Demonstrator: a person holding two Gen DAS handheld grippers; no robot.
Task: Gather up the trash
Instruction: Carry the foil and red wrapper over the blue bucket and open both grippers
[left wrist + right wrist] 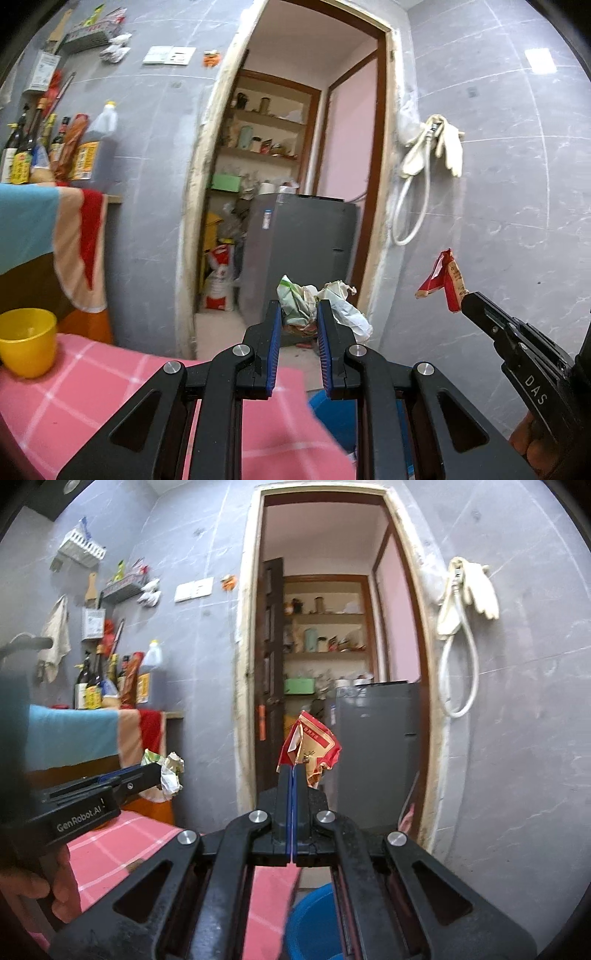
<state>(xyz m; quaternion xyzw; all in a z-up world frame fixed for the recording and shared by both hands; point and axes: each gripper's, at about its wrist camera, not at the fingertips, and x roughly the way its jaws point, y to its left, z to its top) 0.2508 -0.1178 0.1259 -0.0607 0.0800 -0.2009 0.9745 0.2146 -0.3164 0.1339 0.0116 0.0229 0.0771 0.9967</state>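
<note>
My left gripper (298,308) is shut on a crumpled wad of white and green wrapper (295,301), held up in the air in front of a doorway. That wad (170,770) shows at the left of the right wrist view, at the tip of the left gripper (157,770). My right gripper (294,771) is shut on a torn red snack packet (314,746), its blue pads pressed together on the packet's lower edge. In the left wrist view the red packet (445,280) hangs at the right, pinched by the right gripper (464,298).
A pink checked tablecloth (92,391) covers the table below, with a yellow cup (27,341) at its left. A blue tub (314,919) stands on the floor beneath. Bottles (48,144) line a counter at left. A grey fridge (299,254) stands beyond the doorway. Gloves (439,146) hang on the wall.
</note>
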